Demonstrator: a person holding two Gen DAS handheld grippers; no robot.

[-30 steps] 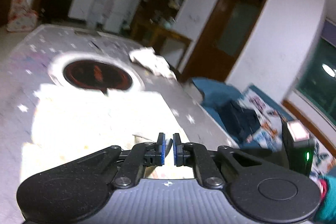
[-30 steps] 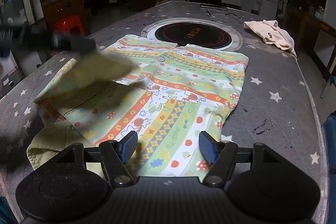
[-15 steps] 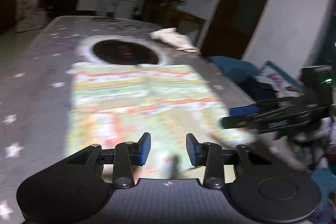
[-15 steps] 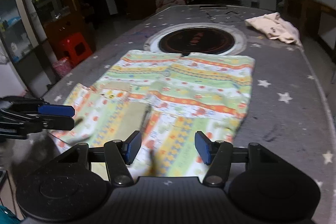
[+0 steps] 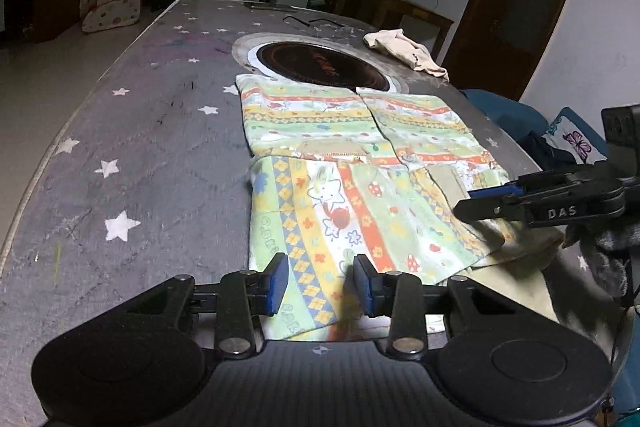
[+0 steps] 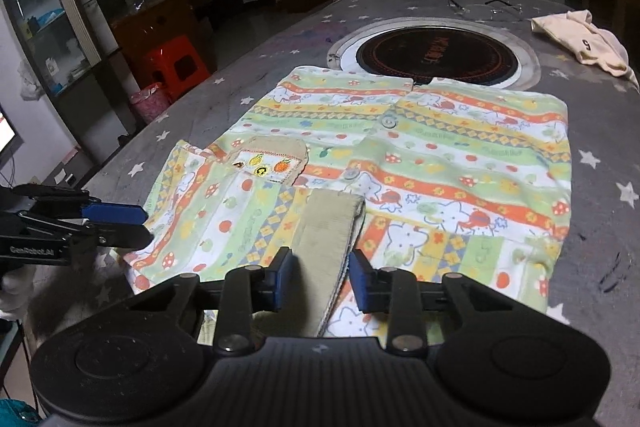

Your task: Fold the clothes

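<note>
- Left gripper (image 5: 320, 283) and right gripper (image 6: 320, 281): both jaws spread apart, gripping nothing, low over the near hem.
- Striped child's shirt (image 6: 420, 155) lies flat on the star-patterned table (image 5: 140, 155), 1 sleeve folded inward.
- Beyond: round induction cooktop (image 6: 434, 57), then a beige garment (image 6: 580, 41).

1. Both views were dim, and the room behind sank into near-black.
2. Light fell from above and in front onto the patterned shirt (image 5: 360, 187), the brightest area.
3. The induction hob (image 6: 436, 55) carried a faint sheen.
4. Fisheye distortion bent the table edge (image 5: 44, 163) and the doorways.
5. The right gripper (image 5: 480, 203) cast a soft shadow on the cloth; the near corners were blurred.
</note>
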